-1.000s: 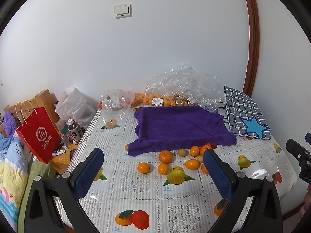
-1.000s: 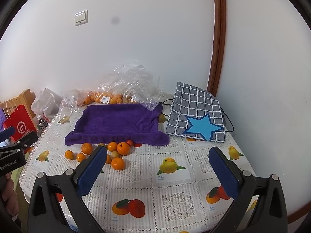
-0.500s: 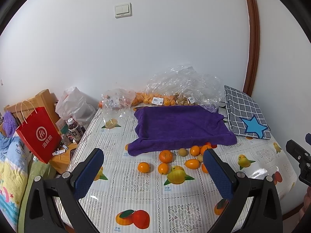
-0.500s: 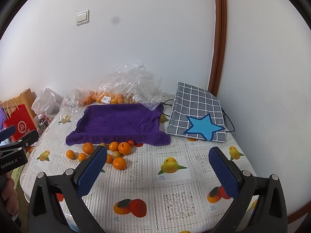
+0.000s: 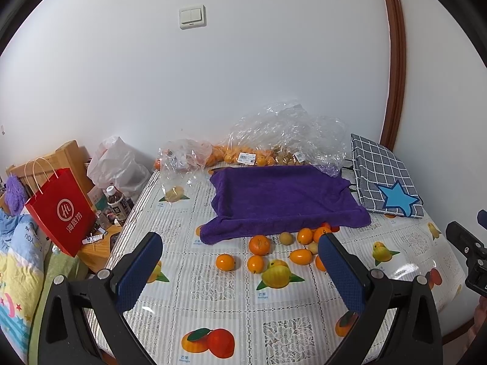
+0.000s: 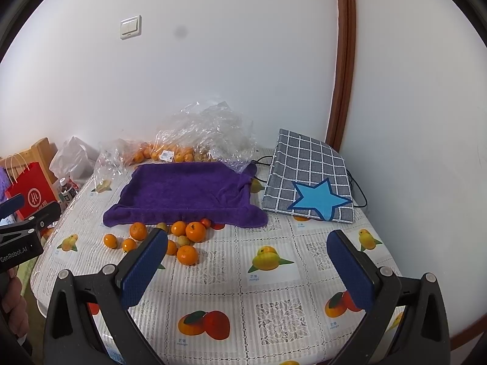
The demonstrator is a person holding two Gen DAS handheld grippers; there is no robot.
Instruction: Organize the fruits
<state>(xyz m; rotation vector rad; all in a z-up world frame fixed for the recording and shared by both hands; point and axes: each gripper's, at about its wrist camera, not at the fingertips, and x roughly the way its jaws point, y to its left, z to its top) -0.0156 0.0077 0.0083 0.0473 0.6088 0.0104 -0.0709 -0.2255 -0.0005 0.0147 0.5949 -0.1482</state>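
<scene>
Several loose oranges (image 5: 259, 245) and small yellowish fruits (image 5: 286, 238) lie on the fruit-print tablecloth (image 5: 225, 298) in front of a purple towel-covered tray (image 5: 283, 197). The same oranges (image 6: 195, 231) and tray (image 6: 185, 188) show in the right wrist view. My left gripper (image 5: 240, 261) is open and empty, held above the table short of the fruit. My right gripper (image 6: 248, 255) is open and empty, to the right of the fruit pile. Each gripper appears at the edge of the other's view.
Clear plastic bags (image 5: 289, 133) with more oranges sit behind the tray against the wall. A grey checked bag with a blue star (image 5: 383, 176) lies at the right. A red paper bag (image 5: 61, 213), a bottle (image 5: 117, 203) and a white bag stand left of the table.
Both views have crept slightly forward toward the table; the fruit sits a little nearer. Both grippers stay open and empty.
</scene>
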